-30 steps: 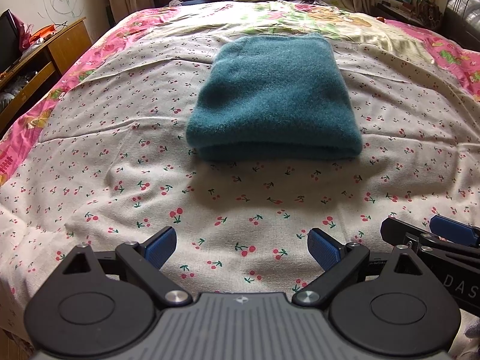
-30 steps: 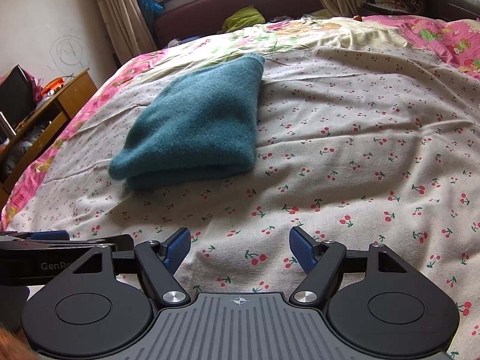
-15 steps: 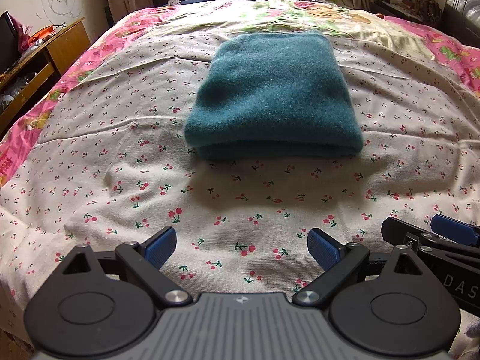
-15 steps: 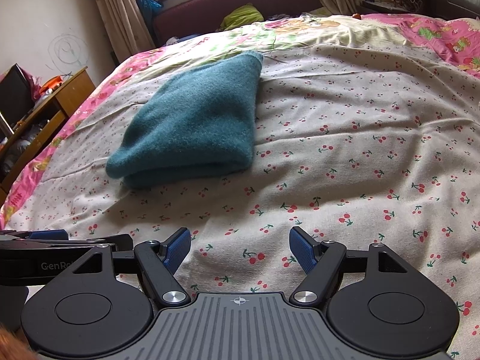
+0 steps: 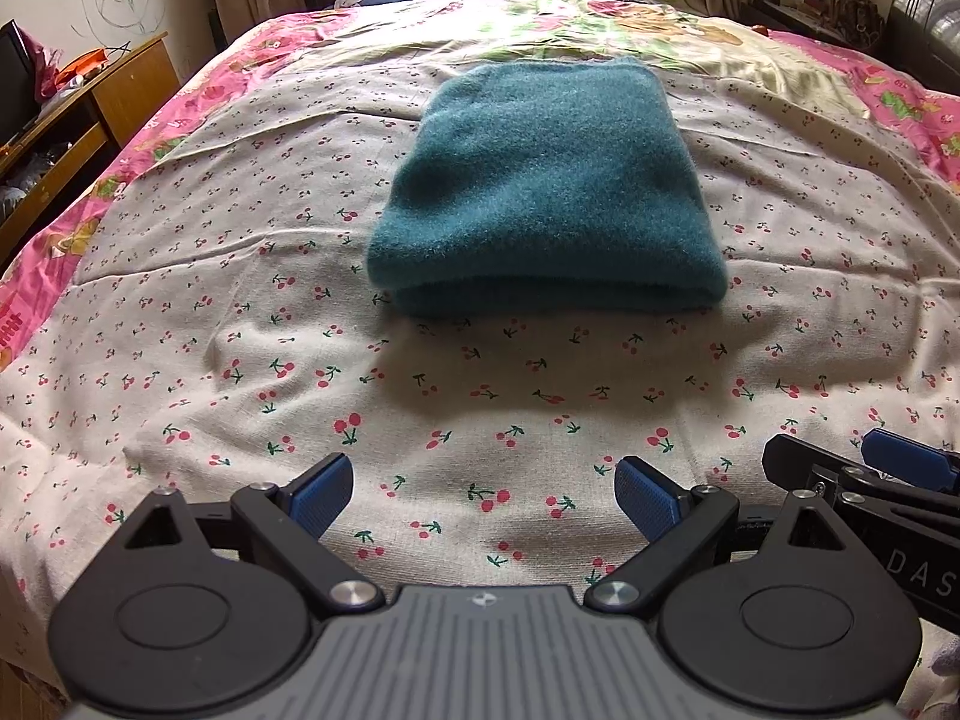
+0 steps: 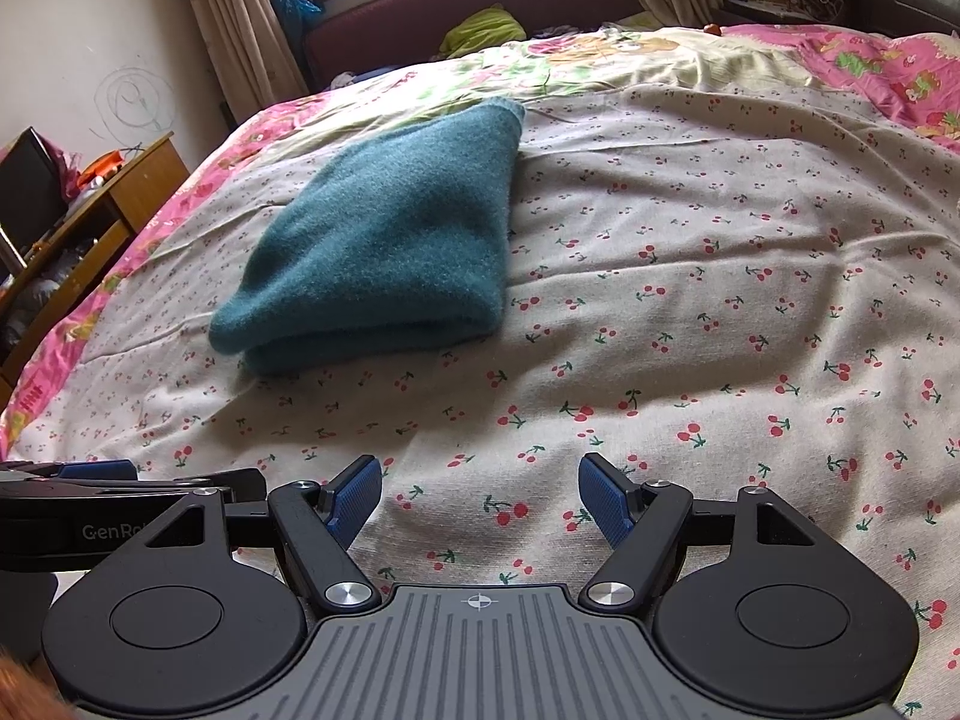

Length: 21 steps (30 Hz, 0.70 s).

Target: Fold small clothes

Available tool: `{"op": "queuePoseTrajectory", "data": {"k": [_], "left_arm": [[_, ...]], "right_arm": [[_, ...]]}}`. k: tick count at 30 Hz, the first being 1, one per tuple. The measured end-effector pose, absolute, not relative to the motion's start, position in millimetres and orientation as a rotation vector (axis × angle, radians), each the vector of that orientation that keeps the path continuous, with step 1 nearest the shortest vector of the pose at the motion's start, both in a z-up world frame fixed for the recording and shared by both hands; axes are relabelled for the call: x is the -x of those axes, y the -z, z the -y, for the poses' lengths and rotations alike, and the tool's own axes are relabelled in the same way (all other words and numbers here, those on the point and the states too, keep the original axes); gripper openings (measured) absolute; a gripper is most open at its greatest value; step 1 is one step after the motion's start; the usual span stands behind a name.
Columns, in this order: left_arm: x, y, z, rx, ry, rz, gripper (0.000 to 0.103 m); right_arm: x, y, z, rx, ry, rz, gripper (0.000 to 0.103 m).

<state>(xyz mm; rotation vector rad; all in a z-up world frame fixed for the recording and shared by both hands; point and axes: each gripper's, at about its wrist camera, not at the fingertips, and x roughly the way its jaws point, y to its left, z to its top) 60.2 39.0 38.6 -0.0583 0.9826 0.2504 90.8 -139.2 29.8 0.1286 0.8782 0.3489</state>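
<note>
The teal garment (image 5: 543,192) is seen folded into a thick rectangular bundle on the cherry-print bedsheet (image 5: 480,408). In the left wrist view it lies at twelve o'clock, well apart from the tool; in the right wrist view it lies at about eleven o'clock, its rounded fold edge turned toward the cameras. The left gripper (image 5: 483,495) is held low over the sheet with its blue pads wide apart and nothing between them. The right gripper (image 6: 480,498) is likewise spread wide and empty, and is seen just beside the left one at three o'clock in the left view.

The folding appears finished, so the step in hand is judged to be a check and withdrawal. It is done well if the bundle is left untouched and both tools are kept clear of the soft sheet, since a dragged pad could pull the cloth beneath and skew the stack. If a final tidy is wanted, the near fold should be pressed flat from above rather than pinched.
</note>
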Motion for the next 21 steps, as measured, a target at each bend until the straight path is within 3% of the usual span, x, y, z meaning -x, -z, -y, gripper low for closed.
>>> {"op": "queuePoseTrajectory", "data": {"k": [21], "left_arm": [[-60.3, -32.7, -37.3, 0.050, -0.266, -0.983, 0.103]], "right_arm": [[-91.8, -22.0, 139.7, -0.142, -0.352, -0.892, 0.074]]}}
